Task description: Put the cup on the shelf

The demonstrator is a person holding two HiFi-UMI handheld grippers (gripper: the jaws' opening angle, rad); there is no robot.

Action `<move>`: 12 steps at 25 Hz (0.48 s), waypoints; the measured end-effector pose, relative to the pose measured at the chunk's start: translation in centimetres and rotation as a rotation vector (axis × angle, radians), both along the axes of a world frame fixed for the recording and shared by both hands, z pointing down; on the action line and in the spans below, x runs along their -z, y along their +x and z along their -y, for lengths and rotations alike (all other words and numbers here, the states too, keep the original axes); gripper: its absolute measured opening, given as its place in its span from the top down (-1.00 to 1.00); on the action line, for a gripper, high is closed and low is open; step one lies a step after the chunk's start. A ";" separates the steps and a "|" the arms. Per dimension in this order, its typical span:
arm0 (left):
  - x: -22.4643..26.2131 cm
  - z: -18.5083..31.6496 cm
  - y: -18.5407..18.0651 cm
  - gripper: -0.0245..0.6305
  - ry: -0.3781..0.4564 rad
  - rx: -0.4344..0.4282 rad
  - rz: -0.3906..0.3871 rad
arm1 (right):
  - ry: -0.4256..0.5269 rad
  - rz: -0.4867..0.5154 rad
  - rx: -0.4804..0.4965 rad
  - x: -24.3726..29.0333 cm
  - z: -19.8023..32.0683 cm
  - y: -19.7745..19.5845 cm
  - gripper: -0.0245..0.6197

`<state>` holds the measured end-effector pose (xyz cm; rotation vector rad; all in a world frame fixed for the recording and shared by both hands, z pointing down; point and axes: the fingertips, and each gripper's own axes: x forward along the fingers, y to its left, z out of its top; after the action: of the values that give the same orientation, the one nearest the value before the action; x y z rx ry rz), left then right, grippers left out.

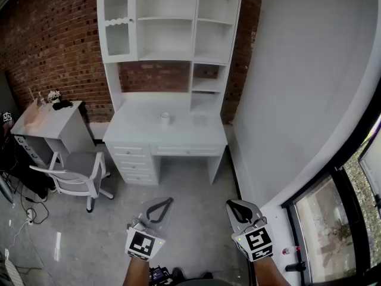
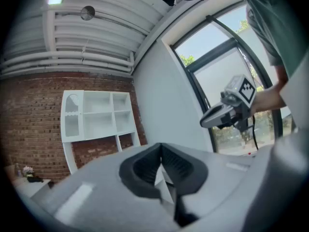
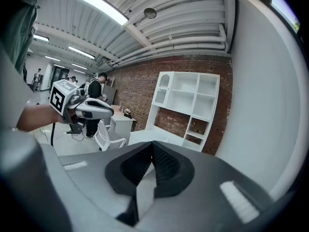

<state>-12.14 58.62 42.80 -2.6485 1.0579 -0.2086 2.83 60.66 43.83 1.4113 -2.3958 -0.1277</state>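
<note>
A small white cup (image 1: 165,118) stands on the white desk (image 1: 137,130) far ahead, below the white shelf unit (image 1: 169,22) against the brick wall. My left gripper (image 1: 167,201) and right gripper (image 1: 231,204) hover low in the head view, well short of the desk, both shut with nothing between the jaws. In the left gripper view the jaws (image 2: 161,146) meet at the tip, and the right gripper (image 2: 205,121) shows beside the window. The right gripper view shows its shut jaws (image 3: 152,144), the shelf unit (image 3: 186,105) ahead and the left gripper (image 3: 108,111) at the left.
A white swivel chair (image 1: 74,174) stands left of the desk, beside a small white side table (image 1: 44,121) with clutter. A white wall (image 1: 297,88) and a large window (image 1: 339,219) run along the right. Grey floor (image 1: 190,189) lies between me and the desk. People stand in the background (image 3: 94,93).
</note>
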 end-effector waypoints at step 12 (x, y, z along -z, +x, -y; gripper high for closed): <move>0.3 3.0 -3.3 0.92 0.001 -0.024 0.006 | 0.005 0.041 -0.030 0.1 2.4 -3.2 0.90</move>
<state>-15.44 55.66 42.49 -2.6562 1.0238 -0.2110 -0.38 58.28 43.70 1.4649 -2.4076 -0.0976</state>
